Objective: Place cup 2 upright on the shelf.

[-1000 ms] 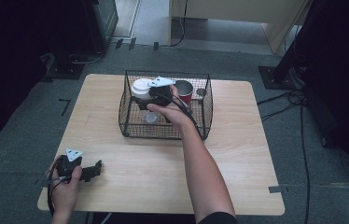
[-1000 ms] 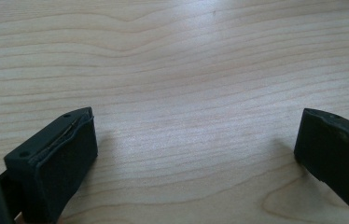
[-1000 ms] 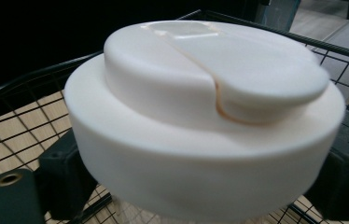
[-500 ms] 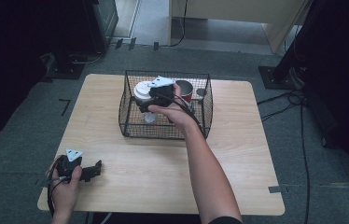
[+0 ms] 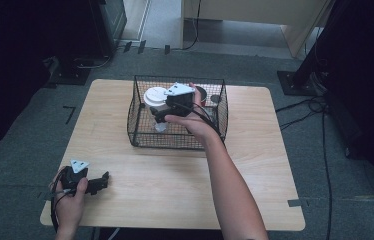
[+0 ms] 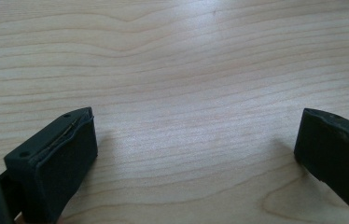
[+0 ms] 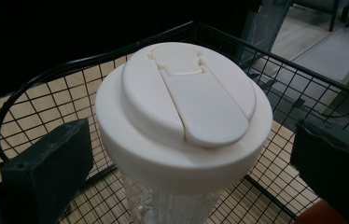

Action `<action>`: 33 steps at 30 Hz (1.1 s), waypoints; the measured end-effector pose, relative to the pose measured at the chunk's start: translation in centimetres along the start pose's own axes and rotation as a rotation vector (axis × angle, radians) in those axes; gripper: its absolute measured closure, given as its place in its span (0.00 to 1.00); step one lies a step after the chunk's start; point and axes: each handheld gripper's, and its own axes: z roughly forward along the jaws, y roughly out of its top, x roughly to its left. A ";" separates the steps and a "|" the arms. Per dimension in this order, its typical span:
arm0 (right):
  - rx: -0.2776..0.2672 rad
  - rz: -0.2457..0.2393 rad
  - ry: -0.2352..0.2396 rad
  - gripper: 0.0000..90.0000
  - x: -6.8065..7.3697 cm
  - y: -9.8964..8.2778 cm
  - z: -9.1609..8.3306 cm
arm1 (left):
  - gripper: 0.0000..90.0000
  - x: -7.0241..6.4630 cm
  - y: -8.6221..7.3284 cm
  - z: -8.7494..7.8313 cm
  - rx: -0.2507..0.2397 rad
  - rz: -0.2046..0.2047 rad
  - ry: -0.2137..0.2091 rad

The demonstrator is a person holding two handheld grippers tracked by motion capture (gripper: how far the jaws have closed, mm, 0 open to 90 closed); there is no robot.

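Observation:
A clear cup with a white lid (image 7: 182,107) stands inside a black wire basket (image 5: 140,131) on the wooden table (image 5: 255,165). From above, the white lid (image 5: 155,96) sits in the basket's left half. My right gripper (image 7: 189,144) is over the basket and its jaws have just been opening. They now stand wide on either side of the cup, with the pads clear of it. Held by the hand above the basket, the right gripper (image 5: 159,114) points left at the cup. My left gripper (image 5: 104,179) rests near the table's front left corner, and the left gripper (image 6: 196,140) is open over bare wood.
A red cup (image 5: 200,94) stands in the basket behind the right hand, and its rim (image 7: 312,215) shows low beside the right jaw. The basket's wire walls (image 7: 303,74) rise around the white-lidded cup. Cables lie on the grey floor at the right.
The right gripper's jaws have opened off the white-lidded cup and the hand has drawn back slightly to the right. The cup stays upright in the basket. The left gripper has not moved.

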 end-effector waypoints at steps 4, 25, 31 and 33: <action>-0.009 -0.014 0.001 0.00 0.3 -0.3 -0.8 | 0.00 0.0 0.0 0.0 -0.001 -0.001 0.000; -0.081 0.022 -0.118 0.00 0.8 -2.1 -7.4 | 0.00 0.0 0.0 0.0 -0.003 -0.001 0.000; -0.091 0.042 -0.143 0.00 0.6 -3.5 -9.4 | 0.00 0.0 0.0 0.0 -0.003 -0.003 0.000; -0.094 0.045 -0.147 0.00 0.6 -3.8 -10.0 | 0.00 0.0 0.0 0.0 -0.003 -0.003 0.000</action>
